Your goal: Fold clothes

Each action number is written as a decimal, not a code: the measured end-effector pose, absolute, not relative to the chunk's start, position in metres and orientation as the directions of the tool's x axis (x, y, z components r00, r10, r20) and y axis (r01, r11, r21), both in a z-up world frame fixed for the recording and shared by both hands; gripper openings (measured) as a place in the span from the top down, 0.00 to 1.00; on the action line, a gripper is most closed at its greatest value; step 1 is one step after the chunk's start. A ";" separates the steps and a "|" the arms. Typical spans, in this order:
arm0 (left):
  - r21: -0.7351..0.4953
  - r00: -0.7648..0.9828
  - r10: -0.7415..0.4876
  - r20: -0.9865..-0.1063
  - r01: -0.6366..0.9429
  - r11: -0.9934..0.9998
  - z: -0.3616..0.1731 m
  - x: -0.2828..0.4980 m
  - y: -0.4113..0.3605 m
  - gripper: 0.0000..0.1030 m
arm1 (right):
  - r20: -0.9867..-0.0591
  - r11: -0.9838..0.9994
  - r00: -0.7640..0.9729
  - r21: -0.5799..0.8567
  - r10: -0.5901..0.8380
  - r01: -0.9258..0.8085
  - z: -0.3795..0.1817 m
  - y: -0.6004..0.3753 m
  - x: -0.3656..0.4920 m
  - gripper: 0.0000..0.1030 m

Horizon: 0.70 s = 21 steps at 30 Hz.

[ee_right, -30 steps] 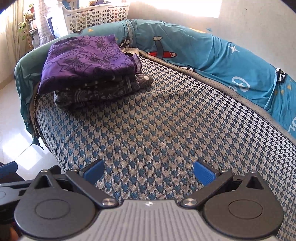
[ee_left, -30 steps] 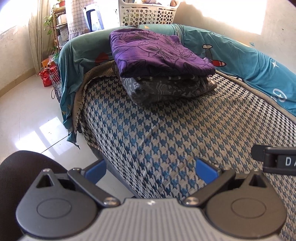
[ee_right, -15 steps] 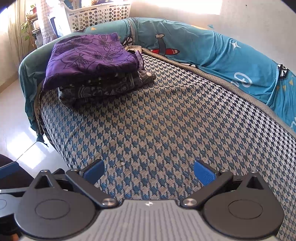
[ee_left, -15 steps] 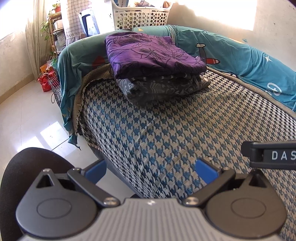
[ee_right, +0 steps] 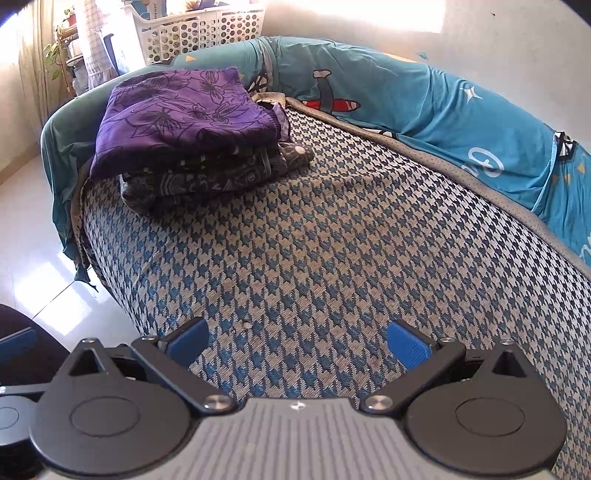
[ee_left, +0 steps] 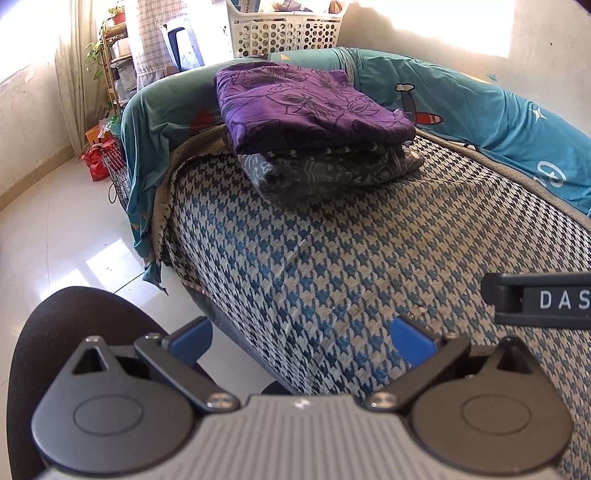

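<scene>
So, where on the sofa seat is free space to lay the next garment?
The houndstooth seat is bare from the folded stack to both open grippers, bordered by the teal backrest cover. Only the far corner, under the stack, is crowded.

Daylight, bright, coming from upper left and rear in both views. Back wall (ee_left: pixel 461 22) blown out to pure white patch; window area at top left also overexposed. Glossy floor (ee_left: pixel 55 236) shows hard sun reflection squares, glare. Bed cover (ee_right: pixel 332 229) evenly lit, pattern sharp; folded stack (ee_left: pixel 314 122) casts soft shadow on its near side. Strong fisheye bend, bed edges curve, dark vignette in corners. Tongs housing at bottom slightly soft, dark, little detail. Laundry basket (ee_right: pixel 199 29) partly washed out. No motion blur.
</scene>
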<state>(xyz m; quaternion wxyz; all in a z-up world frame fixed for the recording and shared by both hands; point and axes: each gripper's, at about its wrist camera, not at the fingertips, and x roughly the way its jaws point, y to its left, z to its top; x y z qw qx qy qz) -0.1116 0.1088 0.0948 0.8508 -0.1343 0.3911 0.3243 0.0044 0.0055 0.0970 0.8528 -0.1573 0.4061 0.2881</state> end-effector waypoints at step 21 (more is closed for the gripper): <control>0.003 0.482 0.442 -0.757 -0.673 0.740 0.094 -0.112 0.116 0.00 | -0.787 0.772 0.501 -0.052 0.359 -0.634 0.096 0.012 0.001 0.00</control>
